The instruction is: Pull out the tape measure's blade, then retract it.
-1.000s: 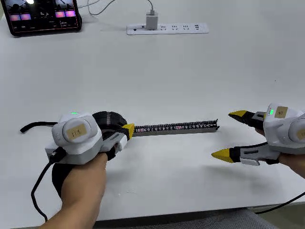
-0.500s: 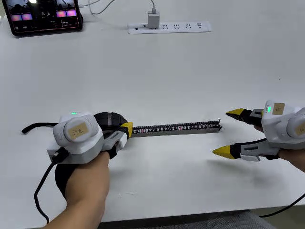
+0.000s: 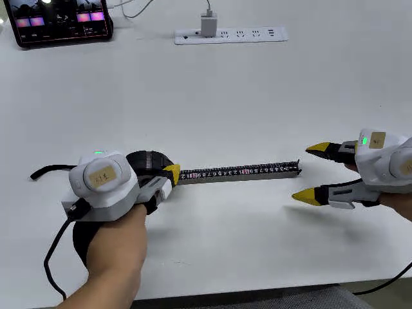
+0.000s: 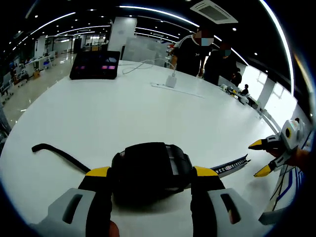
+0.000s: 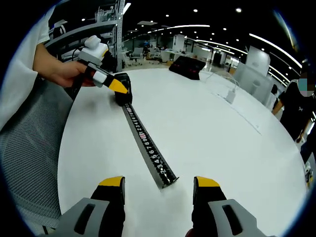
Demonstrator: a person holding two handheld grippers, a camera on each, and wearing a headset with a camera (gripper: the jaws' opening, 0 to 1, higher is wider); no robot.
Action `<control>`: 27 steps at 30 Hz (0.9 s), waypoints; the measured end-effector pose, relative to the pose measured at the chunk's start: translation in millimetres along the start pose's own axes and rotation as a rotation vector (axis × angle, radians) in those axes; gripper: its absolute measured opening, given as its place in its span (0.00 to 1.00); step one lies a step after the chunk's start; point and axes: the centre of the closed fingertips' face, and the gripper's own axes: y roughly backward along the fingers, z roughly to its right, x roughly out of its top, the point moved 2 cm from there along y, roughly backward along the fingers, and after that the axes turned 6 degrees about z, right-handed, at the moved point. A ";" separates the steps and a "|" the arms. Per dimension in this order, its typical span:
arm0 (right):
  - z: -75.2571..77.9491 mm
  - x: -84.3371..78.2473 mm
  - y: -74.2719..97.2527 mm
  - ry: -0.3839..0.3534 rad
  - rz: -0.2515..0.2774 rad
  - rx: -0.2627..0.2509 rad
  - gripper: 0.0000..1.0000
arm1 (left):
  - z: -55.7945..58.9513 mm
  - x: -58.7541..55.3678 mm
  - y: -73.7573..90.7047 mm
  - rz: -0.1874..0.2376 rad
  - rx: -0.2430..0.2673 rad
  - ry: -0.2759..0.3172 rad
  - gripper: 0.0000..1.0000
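Clamping the tape measure case (image 3: 148, 162), the left gripper (image 4: 151, 173) faces the right gripper (image 3: 313, 172), jaws apart near the blade tip (image 3: 297, 168).

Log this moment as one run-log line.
left gripper: shut on tape measure case | blade: extended, flat on table | right gripper: open at blade tip, not gripping | stage: retraction pending

White table (image 3: 257, 96), few items on it.
Tablet (image 3: 58, 19) at far-left corner, power strip (image 3: 230, 35) with white charger (image 3: 208, 26) plugged in at far centre. Tape measure (image 3: 149, 165) front-left, blade (image 3: 238, 171) lying flat out to the right, black strap (image 3: 48, 170) trailing left.
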 end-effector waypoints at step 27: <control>13.2 -9.6 -18.9 0.113 -0.095 0.155 0.15 | -1.3 -1.1 -2.0 -0.004 -0.009 0.009 0.60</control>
